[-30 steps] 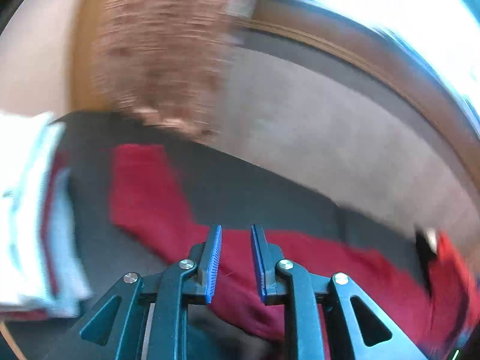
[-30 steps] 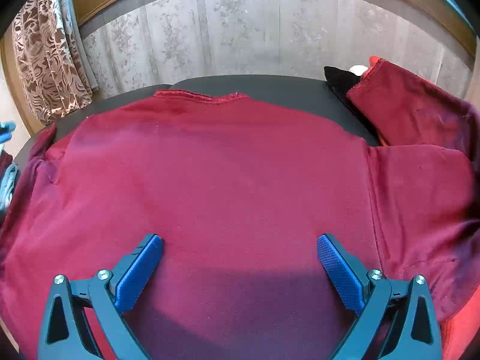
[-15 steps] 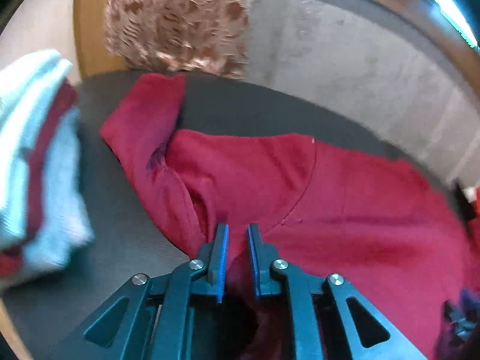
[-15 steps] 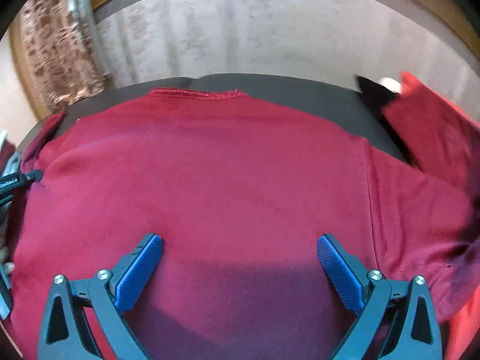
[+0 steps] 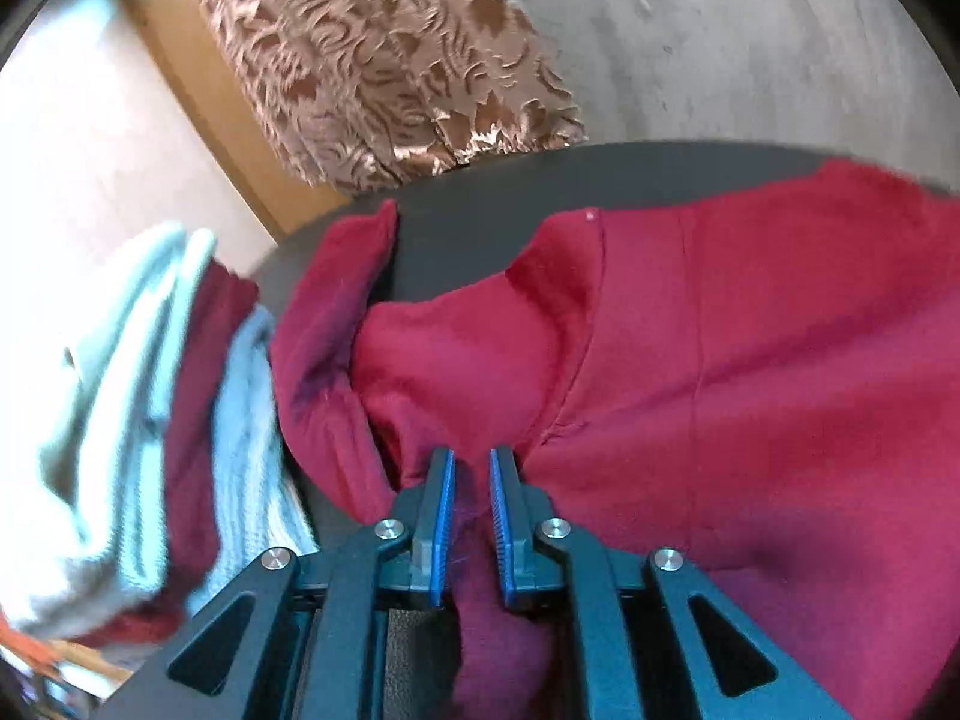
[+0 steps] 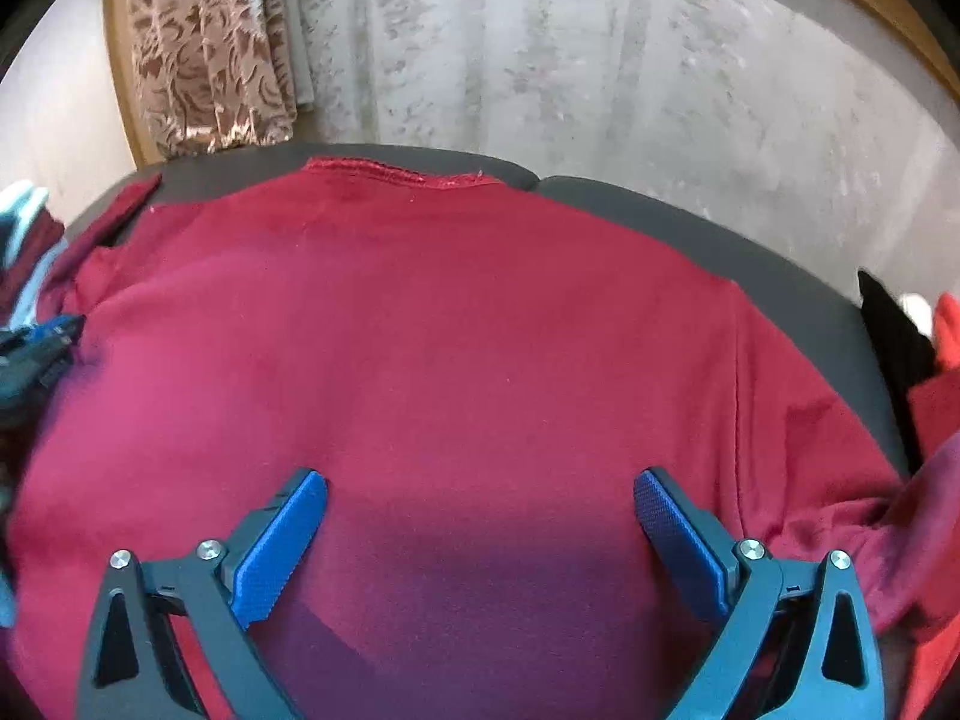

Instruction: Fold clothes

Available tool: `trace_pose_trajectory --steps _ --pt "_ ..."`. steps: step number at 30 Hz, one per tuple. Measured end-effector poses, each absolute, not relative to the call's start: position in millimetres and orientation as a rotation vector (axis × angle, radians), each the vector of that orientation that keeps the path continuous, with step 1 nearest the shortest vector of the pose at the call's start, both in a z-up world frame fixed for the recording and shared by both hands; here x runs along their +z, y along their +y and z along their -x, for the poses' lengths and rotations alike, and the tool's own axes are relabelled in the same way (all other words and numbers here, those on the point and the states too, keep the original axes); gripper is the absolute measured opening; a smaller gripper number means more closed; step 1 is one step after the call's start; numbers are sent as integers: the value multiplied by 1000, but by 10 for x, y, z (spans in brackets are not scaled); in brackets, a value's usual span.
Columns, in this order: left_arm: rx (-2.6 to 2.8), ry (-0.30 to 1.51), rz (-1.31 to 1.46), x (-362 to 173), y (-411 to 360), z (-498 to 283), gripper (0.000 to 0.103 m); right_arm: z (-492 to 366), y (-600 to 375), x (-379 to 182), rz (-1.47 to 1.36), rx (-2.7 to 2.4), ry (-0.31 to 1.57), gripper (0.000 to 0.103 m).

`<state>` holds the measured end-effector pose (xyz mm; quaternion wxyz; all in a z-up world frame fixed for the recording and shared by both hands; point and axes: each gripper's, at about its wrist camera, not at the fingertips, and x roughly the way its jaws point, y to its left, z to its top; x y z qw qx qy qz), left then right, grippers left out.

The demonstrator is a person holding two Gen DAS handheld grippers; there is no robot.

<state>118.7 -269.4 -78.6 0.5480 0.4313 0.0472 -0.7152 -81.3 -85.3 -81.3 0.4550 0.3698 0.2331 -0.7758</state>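
A dark red long-sleeved shirt (image 6: pixel 450 330) lies spread flat on a dark table (image 6: pixel 780 252), neckline at the far side. My right gripper (image 6: pixel 480 498) hovers open over the shirt's lower middle, nothing between its blue pads. In the left wrist view my left gripper (image 5: pixel 471 480) is shut on a bunched fold of the shirt (image 5: pixel 750 360) near its left armpit. The left sleeve (image 5: pixel 336 288) trails away toward the table's edge. The left gripper (image 6: pixel 36 348) also shows at the left rim of the right wrist view.
A stack of folded clothes (image 5: pixel 120 390), pale blue and dark red, sits left of the shirt. A patterned brown curtain (image 5: pixel 372 60) hangs behind the table by a grey wall. At the right edge lie a black item (image 6: pixel 894 336) and more red cloth (image 6: pixel 948 324).
The left gripper has swung down and in toward the shirt's left side, still pinching the fabric. The right gripper has held open over the shirt, and its view has shifted slightly left.
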Motion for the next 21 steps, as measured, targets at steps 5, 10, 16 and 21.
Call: trace_pose_trajectory --steps 5,10,16,21 --pt "-1685 82 -1029 -737 -2657 -1188 11 712 -690 -793 -927 -1920 521 103" --pt "-1700 102 -1018 -722 -2681 -1216 11 757 -628 -770 -927 -1902 461 103" --pt "-1710 114 -1018 -701 -2652 -1250 11 731 -646 -780 -932 -1917 489 103" --pt "-1741 94 -1023 -690 -2556 -1297 11 657 -550 -779 -944 -1926 489 103"
